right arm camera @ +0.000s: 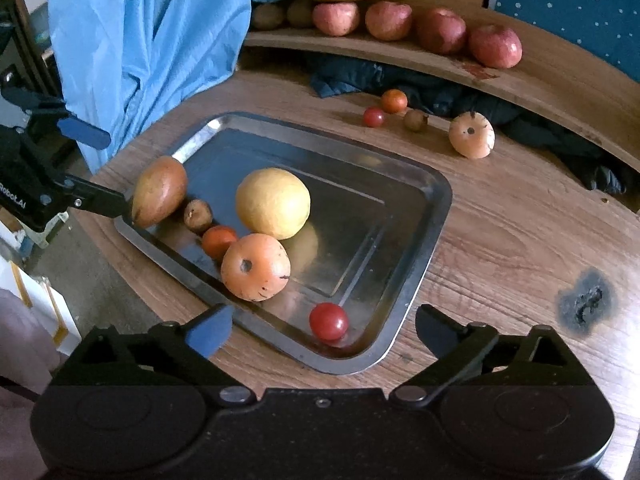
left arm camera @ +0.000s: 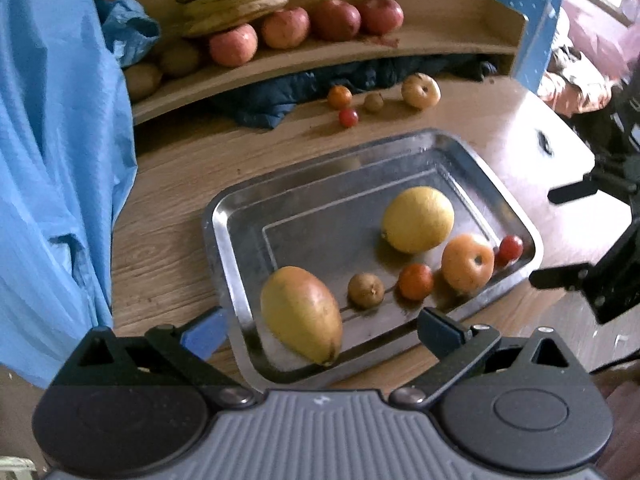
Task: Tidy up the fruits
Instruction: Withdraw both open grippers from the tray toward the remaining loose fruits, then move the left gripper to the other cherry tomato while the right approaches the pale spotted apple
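A steel tray [left arm camera: 224, 216] on the wooden table holds a mango [left arm camera: 300, 314], a yellow citrus [left arm camera: 418, 219], an orange apple-like fruit [left arm camera: 467, 262], a small brown fruit [left arm camera: 365, 290], a small orange fruit [left arm camera: 416, 281] and a cherry tomato [right arm camera: 328, 321]. My left gripper [left arm camera: 322, 330] is open above the mango, its pads clear of it. My right gripper [right arm camera: 324, 330] hangs open over the tray's near corner, with the cherry tomato lying free below it. Each gripper shows in the other's view, the left gripper [right arm camera: 92, 166] by the mango's tip [right arm camera: 158, 192].
Loose on the table behind the tray lie a pale apple [right arm camera: 471, 135], a small orange fruit [right arm camera: 394, 101], a cherry tomato [right arm camera: 374, 117] and a small brown fruit [right arm camera: 415, 121]. A curved shelf [right arm camera: 540, 80] carries red apples and bananas. Blue cloth [left arm camera: 60, 140] hangs at left.
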Motion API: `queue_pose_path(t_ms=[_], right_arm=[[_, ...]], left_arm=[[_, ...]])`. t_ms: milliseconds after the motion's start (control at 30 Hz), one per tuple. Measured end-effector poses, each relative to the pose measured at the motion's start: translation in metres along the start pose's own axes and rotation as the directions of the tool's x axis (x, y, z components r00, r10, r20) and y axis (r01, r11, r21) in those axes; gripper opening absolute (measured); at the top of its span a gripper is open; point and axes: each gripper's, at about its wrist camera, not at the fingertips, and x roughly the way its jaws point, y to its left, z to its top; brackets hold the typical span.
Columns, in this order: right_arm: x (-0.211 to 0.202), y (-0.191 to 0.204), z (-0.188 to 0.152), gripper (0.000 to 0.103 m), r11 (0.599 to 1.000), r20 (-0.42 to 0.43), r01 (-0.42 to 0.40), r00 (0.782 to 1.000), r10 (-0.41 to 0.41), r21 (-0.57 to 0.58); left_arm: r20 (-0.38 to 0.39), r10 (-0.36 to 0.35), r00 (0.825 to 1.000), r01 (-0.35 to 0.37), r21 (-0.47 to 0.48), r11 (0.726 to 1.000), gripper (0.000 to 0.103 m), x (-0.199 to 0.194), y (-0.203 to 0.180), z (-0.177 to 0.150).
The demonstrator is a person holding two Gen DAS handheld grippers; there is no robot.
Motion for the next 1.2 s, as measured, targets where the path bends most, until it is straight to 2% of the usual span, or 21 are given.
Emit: queue_pose_path(t_ms=[233,700,1000,1200], right_arm=[[0.005,0.006,0.008,0.101,0.999,-0.031,0.018,0.999,-0.019,-0.041],[0.018,0.005,0.039,0.102,0.998,-0.046,0.058,0.997,-0.059,-0.020],[0.025,-0.010,0.065,0.102,0.993,-0.026,0.118,0.993,-0.118,-0.003],[0.031,-0.019,0.076,0.102,0.988,-0.016,0.156,0.988,-0.155,0.011]], left_arm=[[-0.015,-0.021,1.000,0.022,0.071,0.997,0.103,0.009,0.009,0.009],[0.003,-0.063,0.998,0.063,0.097,0.993,0.103,0.029,0.027,0.047],[0.035,-0.071,0.997,0.070,0.029,0.997,0.103,0.045,0.039,0.081],[0.077,-0.103,0.992,0.111,-0.107,0.988,0.103,0.055,0.053,0.109]])
